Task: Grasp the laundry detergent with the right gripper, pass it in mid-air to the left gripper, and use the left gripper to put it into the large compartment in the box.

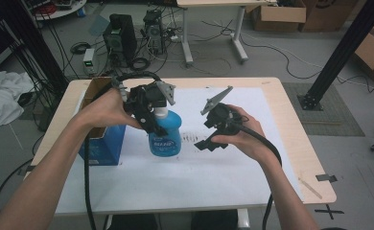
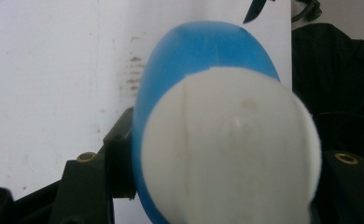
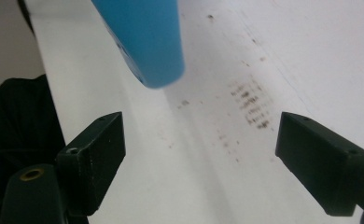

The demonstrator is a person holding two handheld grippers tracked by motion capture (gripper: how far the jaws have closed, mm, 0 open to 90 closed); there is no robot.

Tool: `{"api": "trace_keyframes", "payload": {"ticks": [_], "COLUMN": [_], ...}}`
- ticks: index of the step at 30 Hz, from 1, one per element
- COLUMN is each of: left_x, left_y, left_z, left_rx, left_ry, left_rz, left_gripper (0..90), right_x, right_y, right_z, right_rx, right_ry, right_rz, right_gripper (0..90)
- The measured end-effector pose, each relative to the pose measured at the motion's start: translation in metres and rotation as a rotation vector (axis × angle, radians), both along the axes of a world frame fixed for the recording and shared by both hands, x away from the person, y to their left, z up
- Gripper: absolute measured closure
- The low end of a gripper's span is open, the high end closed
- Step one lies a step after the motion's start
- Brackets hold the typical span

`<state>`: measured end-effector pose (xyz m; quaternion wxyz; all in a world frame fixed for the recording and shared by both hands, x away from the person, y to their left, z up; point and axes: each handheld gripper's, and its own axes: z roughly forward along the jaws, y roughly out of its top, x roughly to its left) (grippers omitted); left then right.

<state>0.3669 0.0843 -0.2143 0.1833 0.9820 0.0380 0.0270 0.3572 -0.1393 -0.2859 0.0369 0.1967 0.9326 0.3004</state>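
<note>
Blue box [image 1: 103, 143] w/ cardboard box [image 1: 95, 93] on table's [image 1: 290, 143] left edge

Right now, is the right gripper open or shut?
Open. The right gripper has its two black jaws wide apart with nothing between them; the blue bottle stands beyond.

No legible text, even on the blue bottle's [image 1: 166, 136] label

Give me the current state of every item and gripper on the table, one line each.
Blue bottle: upright on the white mat, white cap on, held at the neck.
Left gripper: shut on the blue bottle.
Right gripper: open, nothing between its jaws.
Cardboard box: open-topped, at the table's left edge.
</note>
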Motion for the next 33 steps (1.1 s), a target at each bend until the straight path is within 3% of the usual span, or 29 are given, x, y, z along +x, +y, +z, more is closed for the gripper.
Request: {"api": "trace_keyframes", "payload": {"ticks": [8, 16, 25, 28, 33], "left_x": [0.007, 0.017, 0.024, 0.026, 0.028], "left_y": [0.004, 0.011, 0.018, 0.022, 0.027], "left_z": [0.006, 0.014, 0.030, 0.036, 0.045], "left_rx": [0.025, 0.019, 0.020, 0.008, -0.004], "left_ry": [0.012, 0.016, 0.002, -0.003, -0.025], "left_rz": [0.093, 0.231, 0.379, 0.441, 0.503], "left_gripper": [38.4, 38.4, 38.4, 38.4, 38.4], "right_x": [0.004, 0.007, 0.013, 0.015, 0.019], "right_y": [-0.022, -0.040, -0.051, -0.052, -0.055], "right_z": [0.005, 0.001, -0.006, -0.007, -0.009], "right_rx": [-0.058, -0.173, -0.216, -0.250, -0.264], "right_ry": [-0.006, 0.000, 0.040, 0.034, 0.037], "right_rz": [-0.112, -0.216, -0.275, -0.289, -0.302], "right_gripper": [16.0, 16.5, 17.0, 17.2, 17.3]}}
